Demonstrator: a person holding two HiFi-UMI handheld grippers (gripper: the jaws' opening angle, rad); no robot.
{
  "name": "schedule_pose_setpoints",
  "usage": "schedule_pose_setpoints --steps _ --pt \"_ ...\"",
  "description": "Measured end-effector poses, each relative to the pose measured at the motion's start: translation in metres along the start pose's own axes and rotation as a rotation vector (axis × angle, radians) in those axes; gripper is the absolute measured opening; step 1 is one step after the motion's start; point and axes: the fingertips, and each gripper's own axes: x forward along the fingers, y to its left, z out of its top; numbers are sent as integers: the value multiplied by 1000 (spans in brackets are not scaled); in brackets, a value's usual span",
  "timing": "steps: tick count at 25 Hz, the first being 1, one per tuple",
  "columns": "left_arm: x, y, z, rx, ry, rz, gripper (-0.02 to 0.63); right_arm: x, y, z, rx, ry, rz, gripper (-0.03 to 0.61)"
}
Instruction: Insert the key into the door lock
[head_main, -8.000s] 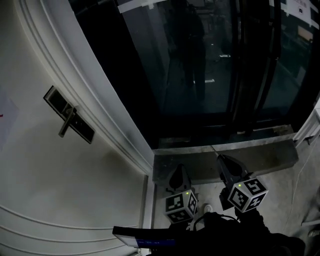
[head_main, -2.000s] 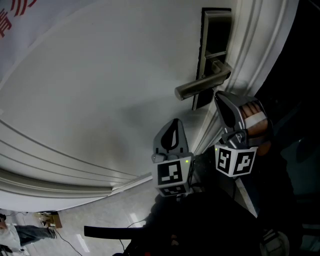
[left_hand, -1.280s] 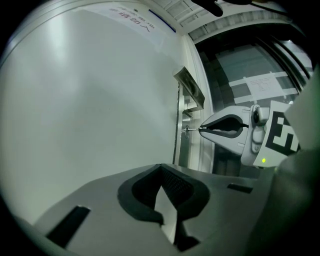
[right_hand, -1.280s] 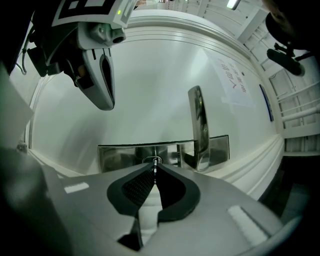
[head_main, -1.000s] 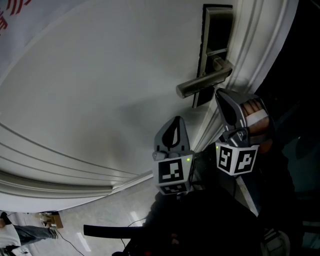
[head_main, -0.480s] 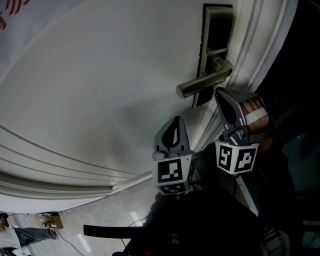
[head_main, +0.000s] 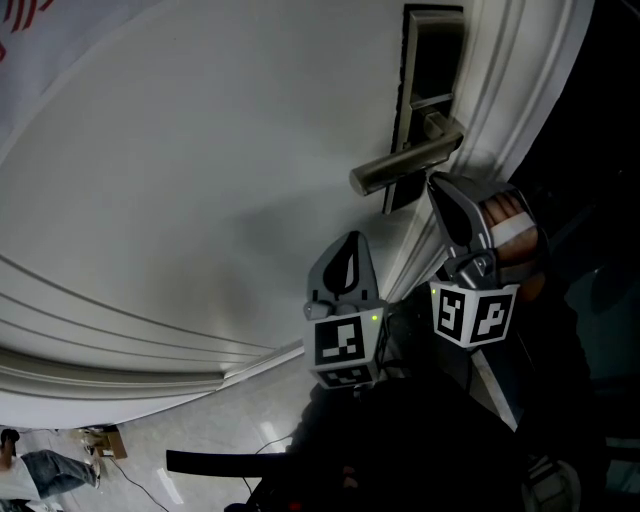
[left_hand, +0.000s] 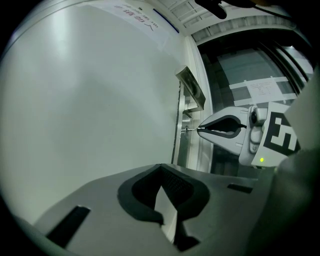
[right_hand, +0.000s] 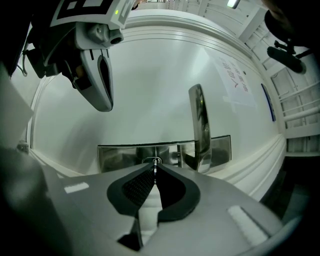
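A steel lock plate (head_main: 432, 60) with a lever handle (head_main: 400, 168) sits at the white door's (head_main: 200, 180) right edge. My right gripper (head_main: 434, 186) is just under the handle, shut on a thin key (right_hand: 155, 170). The key's tip is at the keyhole (right_hand: 154, 161) in the lock plate (right_hand: 120, 154), left of the handle (right_hand: 200, 127). The left gripper view shows the key (left_hand: 191, 130) reaching from my right gripper (left_hand: 200, 130) to the plate. My left gripper (head_main: 348, 242) hangs lower left, away from the lock, jaws shut and empty (left_hand: 161, 167).
The moulded door frame (head_main: 510, 90) runs beside the lock, with a dark glass pane (head_main: 590, 150) to its right. A paper notice (right_hand: 235, 80) is stuck on the door. Grey floor and a person's legs (head_main: 50, 470) show at the bottom left.
Eight seconds ago both grippers hung low by the glass, far from the lock. Now they are at the door, the key at the keyhole. Over the last second nothing visibly moves.
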Motion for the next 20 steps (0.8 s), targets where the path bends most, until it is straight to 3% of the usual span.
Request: schedule_pose_setpoints --steps 20 --pt "3 1 2 -8 -10 6 2 2 0 0 -5 -5 2 12"
